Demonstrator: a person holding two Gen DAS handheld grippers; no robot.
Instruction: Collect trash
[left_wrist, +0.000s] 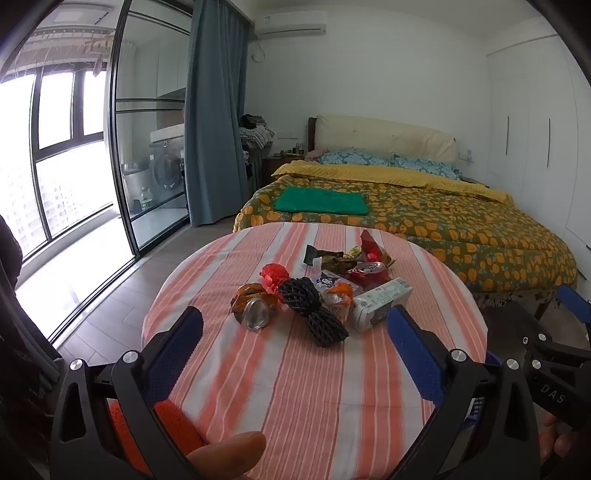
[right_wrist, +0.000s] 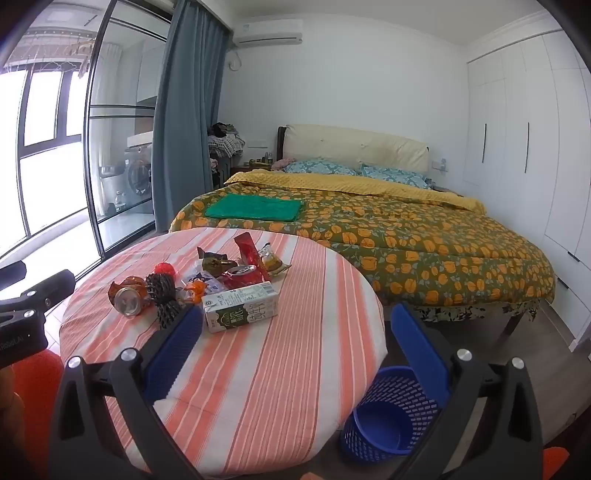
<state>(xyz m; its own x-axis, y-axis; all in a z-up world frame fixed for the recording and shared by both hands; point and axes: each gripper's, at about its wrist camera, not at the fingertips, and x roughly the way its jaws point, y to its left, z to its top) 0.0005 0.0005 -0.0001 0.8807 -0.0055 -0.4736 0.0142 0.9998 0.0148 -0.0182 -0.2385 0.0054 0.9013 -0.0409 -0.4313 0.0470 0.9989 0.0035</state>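
A pile of trash lies on the round striped table (left_wrist: 303, 387): a crushed orange can (left_wrist: 254, 304), a black foam net (left_wrist: 312, 310), a white milk carton (left_wrist: 380, 304), a red can (left_wrist: 369, 273), a red ball of wrapper (left_wrist: 274, 275) and several wrappers. The right wrist view shows the same carton (right_wrist: 240, 306), orange can (right_wrist: 127, 295) and net (right_wrist: 164, 295). My left gripper (left_wrist: 295, 328) is open and empty, short of the pile. My right gripper (right_wrist: 295, 325) is open and empty, right of the carton. A blue mesh basket (right_wrist: 391, 417) stands on the floor by the table's right edge.
A bed (right_wrist: 369, 229) with a patterned quilt and a folded green cloth (right_wrist: 255, 208) stands behind the table. White wardrobes (right_wrist: 535, 147) line the right wall. Glass sliding doors (left_wrist: 147, 147) and a blue curtain (left_wrist: 214, 110) are at the left.
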